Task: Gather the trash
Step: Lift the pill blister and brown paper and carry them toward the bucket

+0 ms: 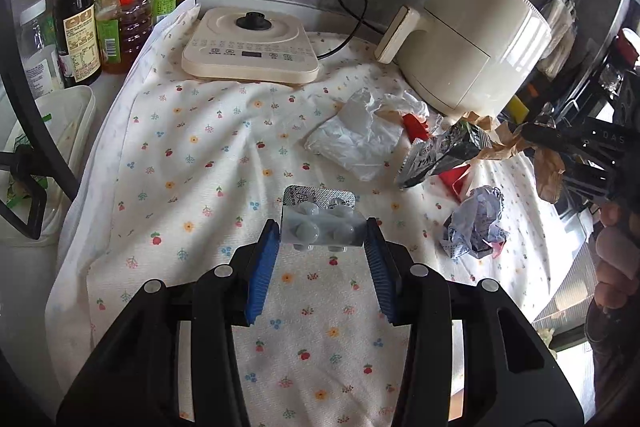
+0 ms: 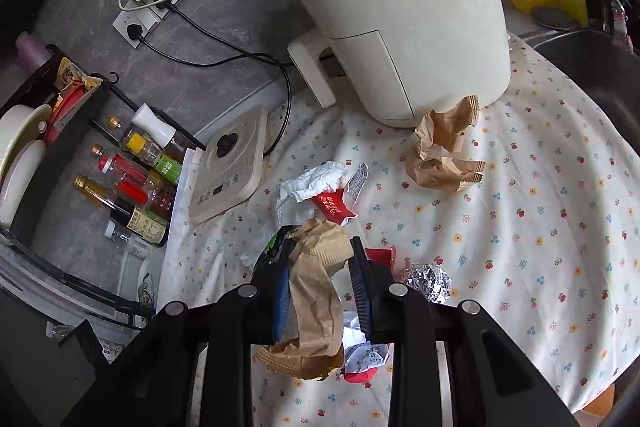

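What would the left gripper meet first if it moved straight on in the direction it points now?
The left gripper, holding a pill blister pack, would probably meet the floral cloth first, since it points downward. Beyond that lies the crumpled white tissue. Depth is hard to judge here.

Right claw point(image 2: 320, 267) pinching brown wrapper point(image 2: 316, 291)

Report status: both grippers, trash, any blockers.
Left gripper shut on blister pack. Right gripper shut on brown paper wrapper. Foil ball, another brown wrapper left on cloth. Nothing blocking.
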